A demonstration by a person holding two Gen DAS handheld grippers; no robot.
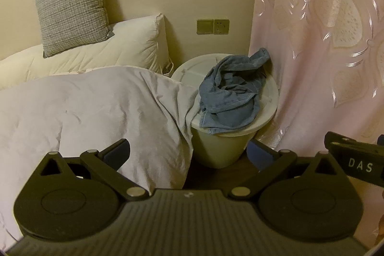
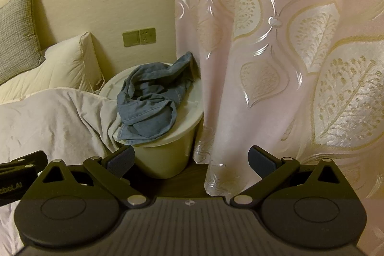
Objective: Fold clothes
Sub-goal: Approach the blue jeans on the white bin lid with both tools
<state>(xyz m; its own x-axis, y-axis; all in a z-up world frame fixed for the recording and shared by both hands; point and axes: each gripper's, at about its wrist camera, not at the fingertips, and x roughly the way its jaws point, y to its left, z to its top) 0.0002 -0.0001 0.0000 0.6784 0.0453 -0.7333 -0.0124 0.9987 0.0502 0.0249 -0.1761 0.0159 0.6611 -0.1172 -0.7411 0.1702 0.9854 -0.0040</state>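
Observation:
A crumpled blue denim garment point(image 1: 234, 90) point(image 2: 153, 97) lies on the round white lid of a pale bin point(image 1: 223, 150) point(image 2: 165, 160) beside the bed. My left gripper point(image 1: 188, 151) hangs in front of and below the bin, jaws wide open with nothing between them. My right gripper point(image 2: 192, 160) is open too, empty, facing the gap between bin and curtain. The right gripper's black body point(image 1: 355, 160) shows at the right edge of the left wrist view, and the left gripper's body point(image 2: 16, 174) at the left edge of the right wrist view.
A bed with a pale grey duvet point(image 1: 84, 116) point(image 2: 52, 119) fills the left. A white pillow point(image 1: 115, 49) and a grey cushion point(image 1: 72, 6) lean on the cream wall. A pink patterned curtain point(image 1: 324, 40) point(image 2: 288, 52) hangs close on the right. A wall socket point(image 1: 213, 26) sits above the bin.

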